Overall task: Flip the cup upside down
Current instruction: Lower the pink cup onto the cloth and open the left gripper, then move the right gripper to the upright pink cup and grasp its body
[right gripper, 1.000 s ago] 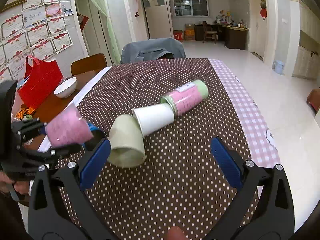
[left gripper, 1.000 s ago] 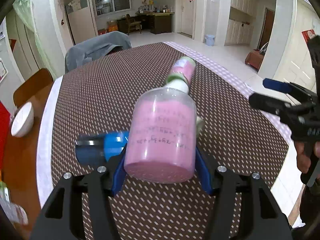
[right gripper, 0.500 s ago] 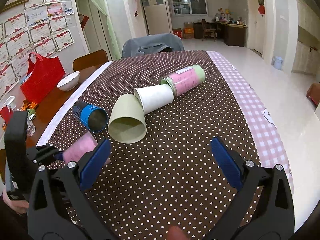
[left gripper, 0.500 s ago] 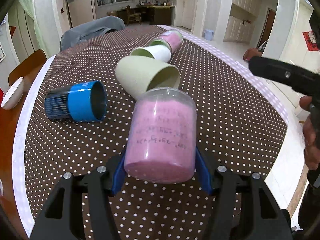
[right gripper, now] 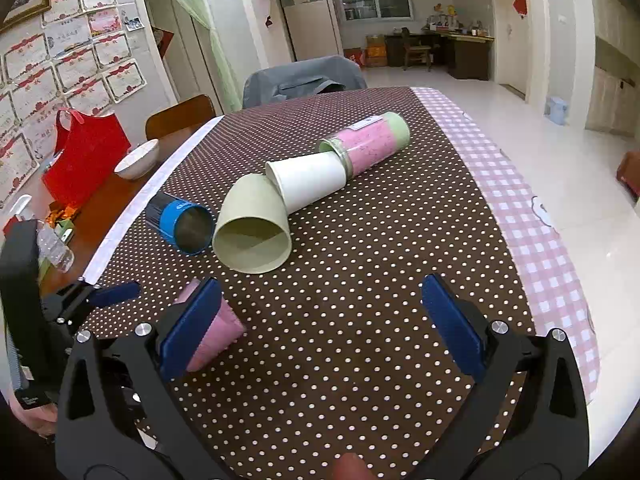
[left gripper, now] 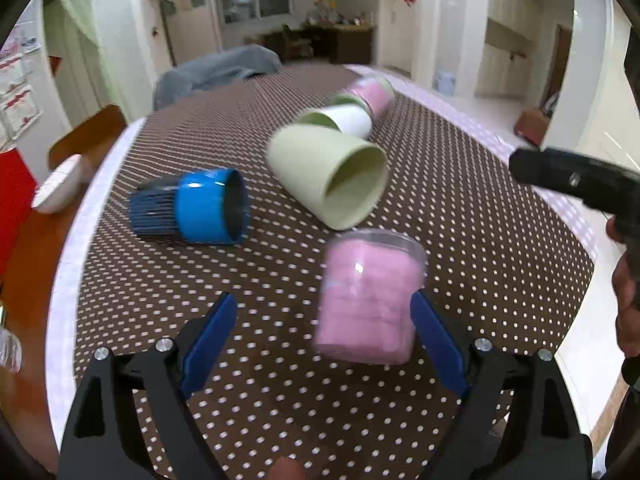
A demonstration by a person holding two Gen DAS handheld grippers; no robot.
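Note:
A pink cup (left gripper: 370, 296) lies tilted on the dotted tablecloth (left gripper: 480, 240), its closed end towards my camera, blurred. My left gripper (left gripper: 322, 330) is open; the cup rests against its right finger (left gripper: 434, 340) and the left finger stands well apart. In the right wrist view the pink cup (right gripper: 218, 330) shows partly behind the left finger of my right gripper (right gripper: 322, 320), which is open and empty above the table's near part. The left gripper (right gripper: 108, 294) shows at the left edge there.
On their sides lie a blue cup (left gripper: 196, 212), a pale green cup (left gripper: 332, 176), a white cup (left gripper: 344, 120) and a pink bottle (right gripper: 366, 142). A white bowl (right gripper: 136, 158), a red bag (right gripper: 82, 158) and a plastic bottle (right gripper: 52, 246) sit on the table's left.
My left gripper opened and let go of the pink cup, which now lies on the cloth. Before that it carried the cup down towards the table. The right gripper stayed open and nearly still.

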